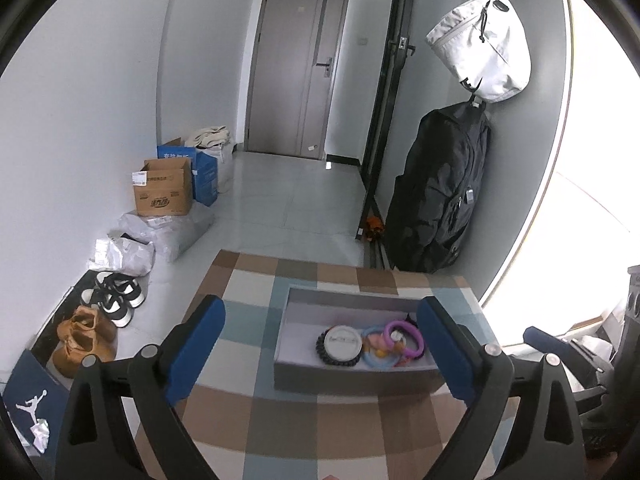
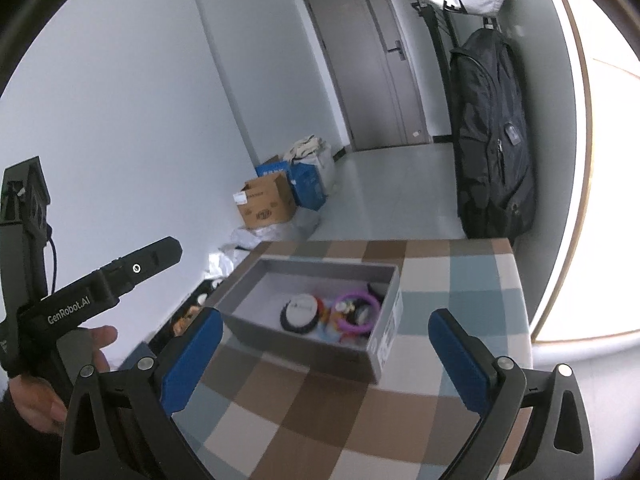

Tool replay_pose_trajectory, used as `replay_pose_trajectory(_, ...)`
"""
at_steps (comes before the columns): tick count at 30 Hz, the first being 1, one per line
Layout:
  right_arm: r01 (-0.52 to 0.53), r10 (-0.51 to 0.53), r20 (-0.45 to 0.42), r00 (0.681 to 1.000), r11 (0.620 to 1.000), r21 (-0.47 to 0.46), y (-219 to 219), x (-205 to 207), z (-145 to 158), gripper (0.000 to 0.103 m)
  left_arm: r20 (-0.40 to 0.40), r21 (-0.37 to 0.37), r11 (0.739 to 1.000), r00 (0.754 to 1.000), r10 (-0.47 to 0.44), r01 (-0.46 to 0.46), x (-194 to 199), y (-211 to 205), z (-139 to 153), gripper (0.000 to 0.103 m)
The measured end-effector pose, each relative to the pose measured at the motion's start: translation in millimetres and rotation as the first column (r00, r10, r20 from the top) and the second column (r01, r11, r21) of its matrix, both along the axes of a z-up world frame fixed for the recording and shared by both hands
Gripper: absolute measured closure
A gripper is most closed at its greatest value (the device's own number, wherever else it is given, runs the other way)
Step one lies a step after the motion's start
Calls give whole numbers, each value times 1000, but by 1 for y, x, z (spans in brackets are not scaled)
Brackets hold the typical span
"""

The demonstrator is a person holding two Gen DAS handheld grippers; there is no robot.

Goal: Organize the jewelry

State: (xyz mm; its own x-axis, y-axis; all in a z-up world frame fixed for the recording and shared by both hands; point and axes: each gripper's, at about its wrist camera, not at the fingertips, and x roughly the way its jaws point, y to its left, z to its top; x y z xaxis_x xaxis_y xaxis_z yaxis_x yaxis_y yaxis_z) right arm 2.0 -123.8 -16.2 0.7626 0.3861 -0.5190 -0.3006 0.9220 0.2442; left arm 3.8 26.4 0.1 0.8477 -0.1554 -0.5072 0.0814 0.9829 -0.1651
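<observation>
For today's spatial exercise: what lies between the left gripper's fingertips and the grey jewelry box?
Only bare checked tablecloth separates the left gripper from the grey jewelry box, as the left wrist view shows.

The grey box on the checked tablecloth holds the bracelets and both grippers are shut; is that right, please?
Not quite: the grey box does hold the bracelets, but the left gripper and right gripper are open and empty, as each wrist view shows.

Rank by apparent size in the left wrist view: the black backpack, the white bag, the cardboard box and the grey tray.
1. Black backpack
2. Grey tray, enlarged by nearness to the camera
3. White bag, close to the tray, so that order is unsure
4. Cardboard box
</observation>
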Motion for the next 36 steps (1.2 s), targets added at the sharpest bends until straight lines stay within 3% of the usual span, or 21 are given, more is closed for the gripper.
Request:
replay_pose_trajectory(6,12,-11,-10,1000,1000,5,0,-6,-4,0,-30,4,1000,999,11,-11,-7,-1,-8,9)
replay_pose_trajectory(14,25,-25,-26,999,999,-22,0,-5,-11,0,15,62,998,1000,8,-9,-15,-7,-7,9)
replay_pose_trajectory(36,35,-35,-40,999,999,2,-3,-4,-13,0,-1,34,999,1000,30,-30,-14,-3,-5,9)
